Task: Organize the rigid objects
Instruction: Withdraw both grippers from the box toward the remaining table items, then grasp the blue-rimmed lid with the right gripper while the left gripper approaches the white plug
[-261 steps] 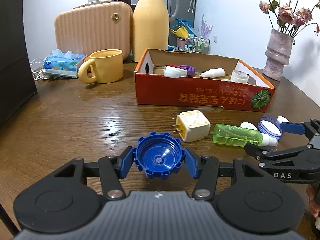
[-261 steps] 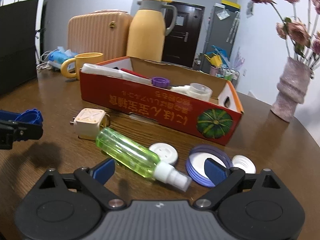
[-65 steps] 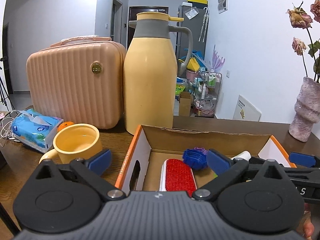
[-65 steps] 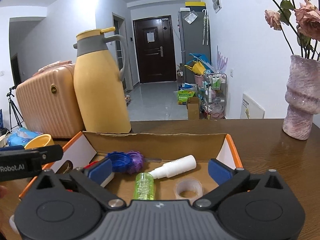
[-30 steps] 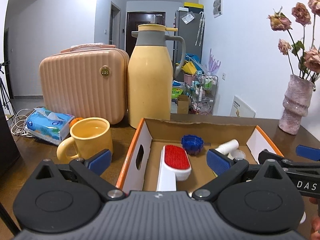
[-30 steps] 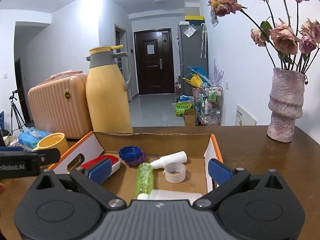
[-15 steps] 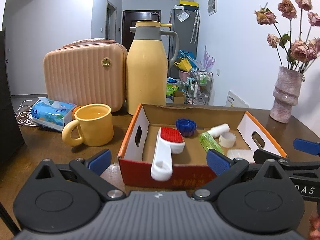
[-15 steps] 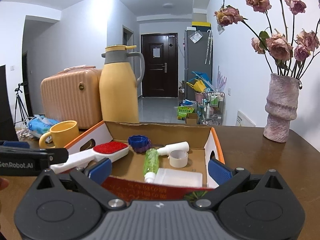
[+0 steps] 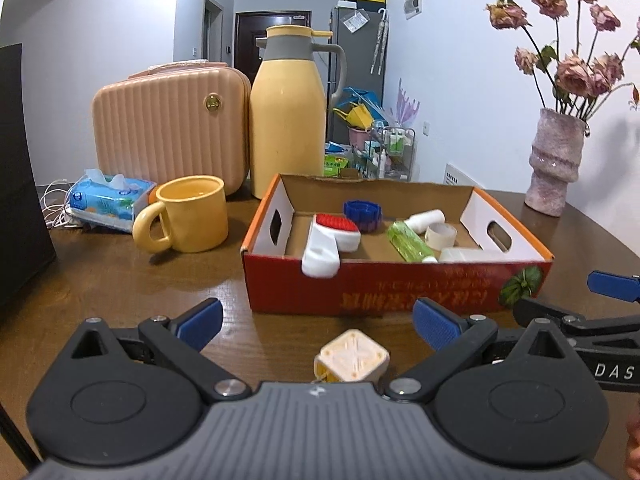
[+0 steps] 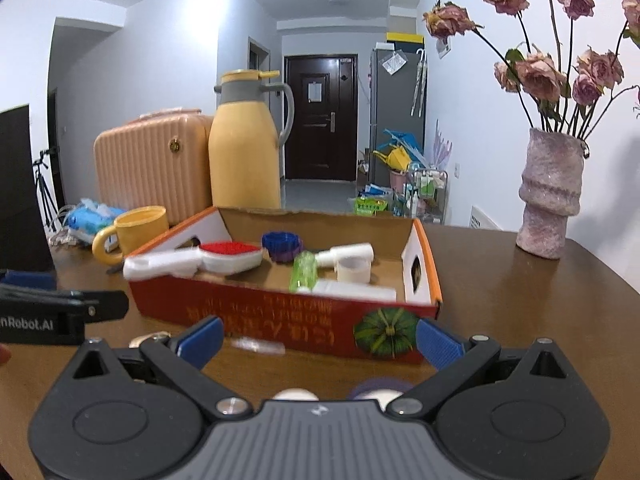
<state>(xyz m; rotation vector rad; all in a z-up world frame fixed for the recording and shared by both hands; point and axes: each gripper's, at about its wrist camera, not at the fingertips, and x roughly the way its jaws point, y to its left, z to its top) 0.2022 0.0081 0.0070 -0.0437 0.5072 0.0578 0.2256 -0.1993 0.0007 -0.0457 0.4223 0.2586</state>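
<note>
Both the left hand-held gripper [image 9: 318, 318] and right hand-held gripper [image 10: 318, 338] gape wide, empty. The plug adapter [image 9: 352, 356] sits on the worktop [image 9: 120, 280] (before the cardboard box [image 9: 396, 292]), between the left fingers.

lids [image 10: 376, 394]: mostly hidden behind gripper body | adapter [image 9: 351, 362]: lower part hidden

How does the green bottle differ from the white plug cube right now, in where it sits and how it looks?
The green bottle lies on its side inside the red box; the white plug cube sits outside, on the table in front of the box, between the open left gripper's fingers. The bottle is translucent and long; the cube is opaque and blocky. Neither is gripped.
</note>
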